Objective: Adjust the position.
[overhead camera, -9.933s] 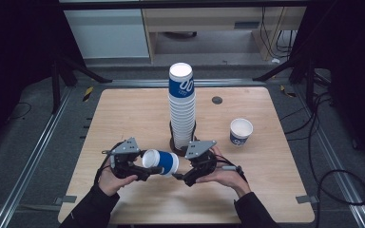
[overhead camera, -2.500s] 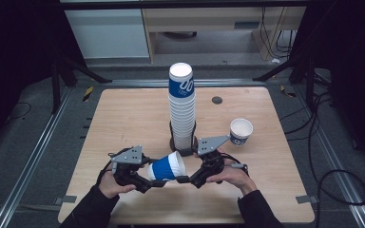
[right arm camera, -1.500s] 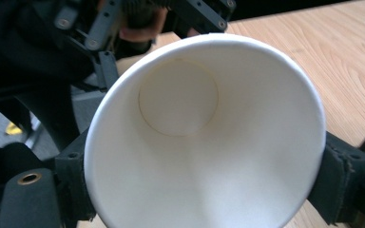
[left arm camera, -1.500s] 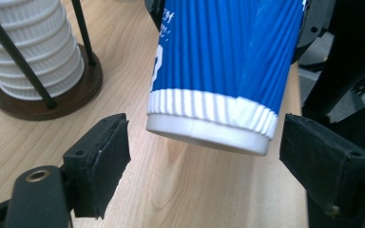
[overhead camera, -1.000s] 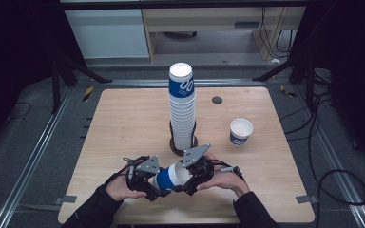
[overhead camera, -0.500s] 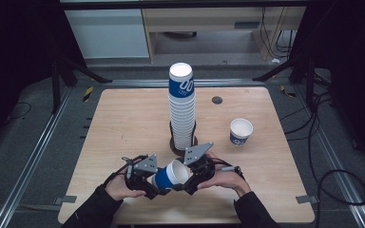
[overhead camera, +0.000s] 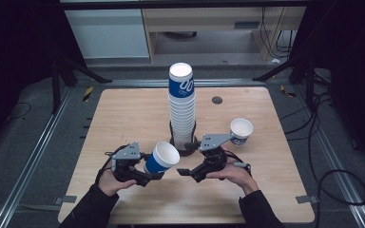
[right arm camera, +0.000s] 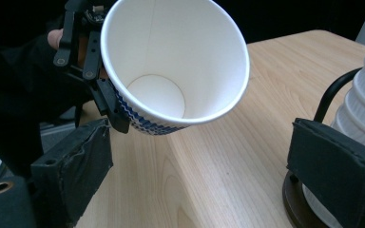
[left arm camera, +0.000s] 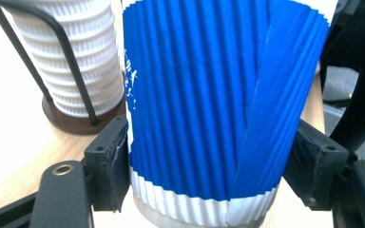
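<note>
Now the left claw [overhead camera: 153,176] is gripping the empty ribbed blue paper cup [overhead camera: 162,157]; the right claw [overhead camera: 184,172] is standing wide, having just been opening, nothing between its jaws.

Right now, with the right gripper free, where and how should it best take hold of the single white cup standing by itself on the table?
Grip the single cup across its upper wall just under the rim, coming from the side: it stands upright, mouth up, apart from the cup stack, and the right gripper is open.

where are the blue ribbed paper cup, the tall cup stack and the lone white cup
blue ribbed paper cup [overhead camera: 158,163], high view, blue side wall
tall stack of white ribbed cups [overhead camera: 182,118], high view, mid stack
lone white paper cup [overhead camera: 241,128], high view, inside
</note>
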